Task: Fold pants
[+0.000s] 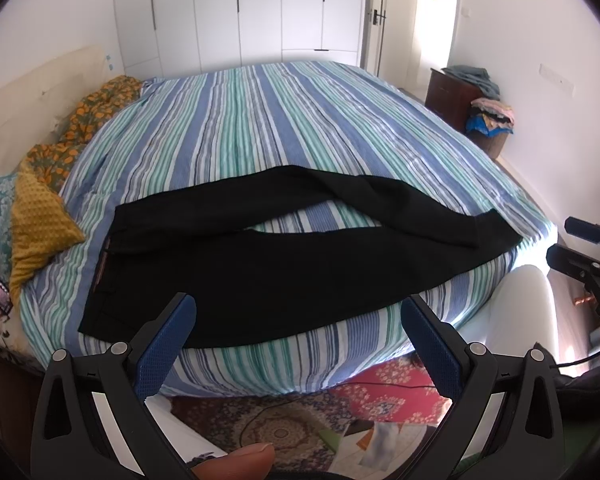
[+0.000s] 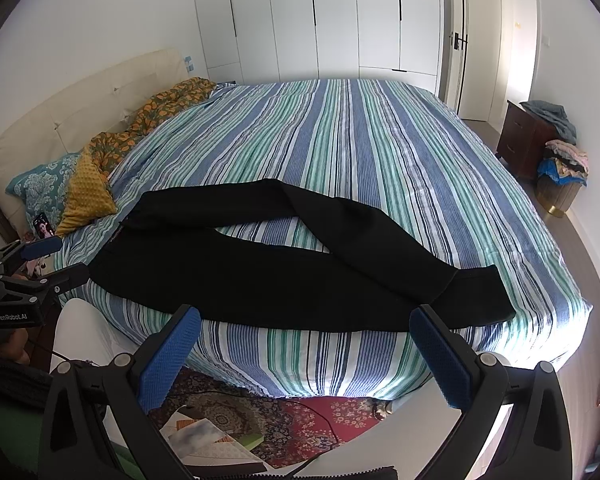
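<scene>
Bedroom, white wardrobe doors behind, and a bed [image 1: 300, 120] under striped blue-green sheets. From the left wrist: black pants [image 1: 260, 264] lie flat near the bed's front edge, waistband left, legs running right with the far leg crossing over the near one at the cuffs. Left gripper [image 1: 298, 336] hangs before the edge, jaws spread wide, holding nothing. From the right wrist: the pants [image 2: 284, 280] stretch across the bed [image 2: 360, 140]; right gripper [image 2: 304, 340] short of the cuffs, jaws released, empty.
</scene>
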Demonstrator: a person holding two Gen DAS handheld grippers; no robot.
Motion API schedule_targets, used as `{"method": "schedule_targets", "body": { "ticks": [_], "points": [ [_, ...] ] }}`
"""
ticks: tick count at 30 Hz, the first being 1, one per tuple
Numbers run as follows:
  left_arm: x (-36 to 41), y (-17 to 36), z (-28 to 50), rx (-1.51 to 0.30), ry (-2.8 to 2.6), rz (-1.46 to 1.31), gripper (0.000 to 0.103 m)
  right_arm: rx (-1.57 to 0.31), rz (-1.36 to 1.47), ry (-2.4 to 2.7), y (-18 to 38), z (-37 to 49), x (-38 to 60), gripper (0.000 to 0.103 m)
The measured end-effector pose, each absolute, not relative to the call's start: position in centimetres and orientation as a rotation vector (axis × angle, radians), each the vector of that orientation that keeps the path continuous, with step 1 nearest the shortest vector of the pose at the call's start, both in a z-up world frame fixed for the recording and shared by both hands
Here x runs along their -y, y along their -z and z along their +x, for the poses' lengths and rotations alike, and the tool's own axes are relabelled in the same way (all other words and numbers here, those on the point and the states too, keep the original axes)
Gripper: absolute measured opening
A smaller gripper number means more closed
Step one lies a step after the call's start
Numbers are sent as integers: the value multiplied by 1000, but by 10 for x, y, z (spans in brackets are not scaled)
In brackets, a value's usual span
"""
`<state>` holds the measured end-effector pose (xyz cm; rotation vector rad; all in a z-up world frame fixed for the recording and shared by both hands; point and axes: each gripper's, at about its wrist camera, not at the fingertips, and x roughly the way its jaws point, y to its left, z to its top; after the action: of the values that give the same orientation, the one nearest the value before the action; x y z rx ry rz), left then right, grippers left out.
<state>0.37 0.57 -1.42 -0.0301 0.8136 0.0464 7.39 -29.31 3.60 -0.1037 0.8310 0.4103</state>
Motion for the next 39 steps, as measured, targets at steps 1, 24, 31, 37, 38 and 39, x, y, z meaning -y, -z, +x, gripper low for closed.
{"method": "schedule_targets", "body": {
  "ticks": [1,24,31,37,38,39],
  "points": [
    [-6,14,4,-816,-46,-29,102,-829,-103,-410,-36,74,293,103],
    [-5,15,4,-823,-41,-43,102,-833,-103,-417,-36,73,290,103],
    [-5,15,4,-819,-38,-47,102,-833,-103,-418,-35,74,290,103],
    [-5,16,2,-824,-47,-25,102,-833,-103,-418,-35,74,290,103],
    [-5,16,3,-827,-48,-24,102,-833,-104,-418,-35,74,289,103],
    [-4,16,3,-829,-48,-24,102,-833,-103,-419,-34,73,289,103]
  ]
}}
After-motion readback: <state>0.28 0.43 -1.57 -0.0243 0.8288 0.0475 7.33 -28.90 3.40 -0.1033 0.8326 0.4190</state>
